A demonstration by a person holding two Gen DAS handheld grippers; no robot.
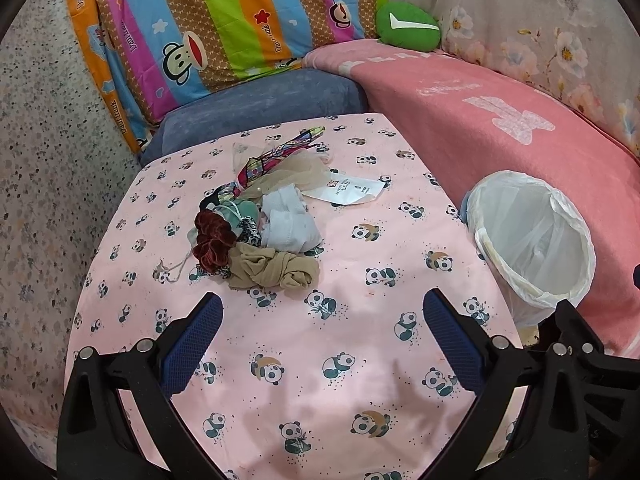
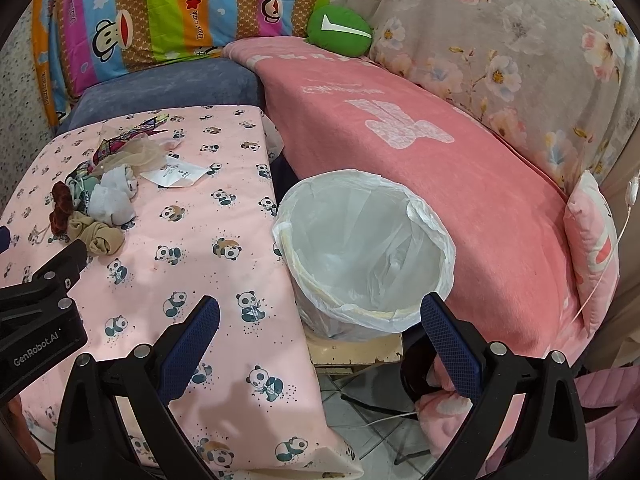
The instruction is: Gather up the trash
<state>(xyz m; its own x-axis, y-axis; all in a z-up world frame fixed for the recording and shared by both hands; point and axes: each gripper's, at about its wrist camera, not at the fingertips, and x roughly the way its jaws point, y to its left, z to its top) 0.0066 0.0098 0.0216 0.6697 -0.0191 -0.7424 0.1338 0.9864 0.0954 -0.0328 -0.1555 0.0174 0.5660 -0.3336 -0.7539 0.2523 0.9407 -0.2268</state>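
A table covered by a pink panda-print cloth (image 1: 320, 344) fills the centre of the left wrist view and the left half of the right wrist view. Behind it, at the top of both frames, a pink blanket (image 2: 420, 152), a floral grey cover (image 2: 500, 40), a striped cartoon quilt (image 1: 208, 28) and a blue-grey cushion (image 1: 256, 100) are seen, with one green pillow (image 1: 408, 30) between them. Tiled floor (image 2: 360, 404) is visible at lower centre of the right wrist view.

One waste bin (image 2: 368, 256), lined with a white plastic bag, is placed just beside the table's right edge on a cream stand; nothing can be made out inside it.

The trash is gathered in one pile (image 1: 260, 216) at centre-left of the left wrist view: a beige stocking bundle (image 1: 276, 270), white cloth (image 1: 288, 222), one dark red scrunchie (image 1: 212, 242), one flat white packet (image 1: 348, 190) and a multicoloured strip (image 1: 276, 154).

Two grippers are shown. The left gripper (image 1: 322, 316) is held above the bare cloth with blue pads apart, gripping nothing. The right gripper (image 2: 320, 316) is likewise spread wide and empty, near the bin.
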